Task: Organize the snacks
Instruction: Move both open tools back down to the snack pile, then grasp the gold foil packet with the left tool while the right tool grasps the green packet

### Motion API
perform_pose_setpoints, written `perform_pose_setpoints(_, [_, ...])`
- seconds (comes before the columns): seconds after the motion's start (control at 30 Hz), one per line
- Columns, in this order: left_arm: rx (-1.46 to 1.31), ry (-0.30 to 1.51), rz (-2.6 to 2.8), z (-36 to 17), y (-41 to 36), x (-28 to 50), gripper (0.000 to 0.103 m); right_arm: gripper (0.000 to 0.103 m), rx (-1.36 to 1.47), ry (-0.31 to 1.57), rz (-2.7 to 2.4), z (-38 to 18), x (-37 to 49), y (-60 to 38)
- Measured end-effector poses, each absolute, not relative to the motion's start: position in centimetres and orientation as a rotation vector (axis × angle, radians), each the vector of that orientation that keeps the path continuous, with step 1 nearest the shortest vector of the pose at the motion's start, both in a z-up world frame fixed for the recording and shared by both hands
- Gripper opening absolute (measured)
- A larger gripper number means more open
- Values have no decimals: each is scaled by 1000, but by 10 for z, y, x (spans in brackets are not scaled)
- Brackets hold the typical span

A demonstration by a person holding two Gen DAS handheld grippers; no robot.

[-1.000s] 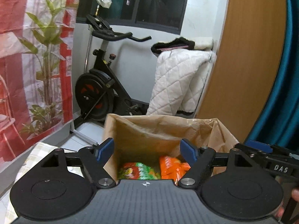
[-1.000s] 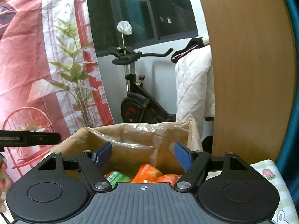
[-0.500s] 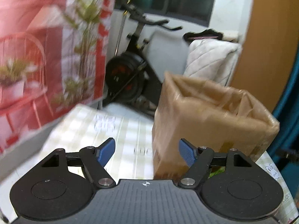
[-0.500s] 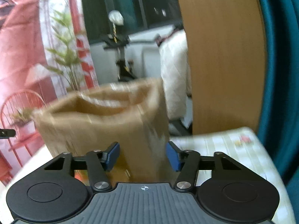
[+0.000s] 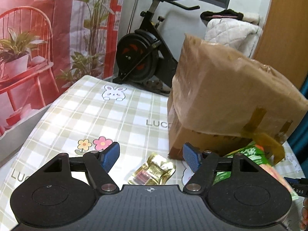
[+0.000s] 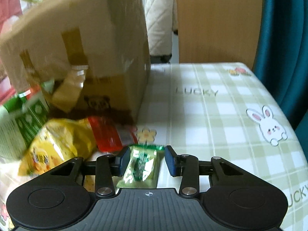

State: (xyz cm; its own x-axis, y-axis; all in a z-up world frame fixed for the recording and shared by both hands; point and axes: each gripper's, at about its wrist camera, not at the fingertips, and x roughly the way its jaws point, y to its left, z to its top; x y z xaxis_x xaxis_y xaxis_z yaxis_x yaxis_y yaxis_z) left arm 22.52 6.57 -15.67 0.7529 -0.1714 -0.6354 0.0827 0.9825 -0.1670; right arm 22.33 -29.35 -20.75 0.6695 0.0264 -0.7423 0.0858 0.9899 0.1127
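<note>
Cardboard box on checked tablecloth, snack packets at its base.

Left gripper: jaws spread, empty, gold packet lying between them, just before the box. Right gripper: jaws parted either side of green packet, contact unclear. Yellow bag and red packet lie against the box front.

Both wrist views look low and close at the cardboard box from opposite sides.
</note>
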Motion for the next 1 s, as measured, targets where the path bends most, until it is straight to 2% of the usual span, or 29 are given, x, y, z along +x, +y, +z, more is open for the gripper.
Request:
perform_pose_setpoints(0.17, [-111,731,-139,-165,70,225,74,39,140,873,-38,-216,229,-286])
perform_pose_setpoints(0.47, [-68,781,-170,-188,72,230,74,35,129,873,-53,-221,234,-291])
perform_pose_setpoints(1.0, [135,807,-349,-237,34,259,77,35,134,882,-57,-221,238,-291])
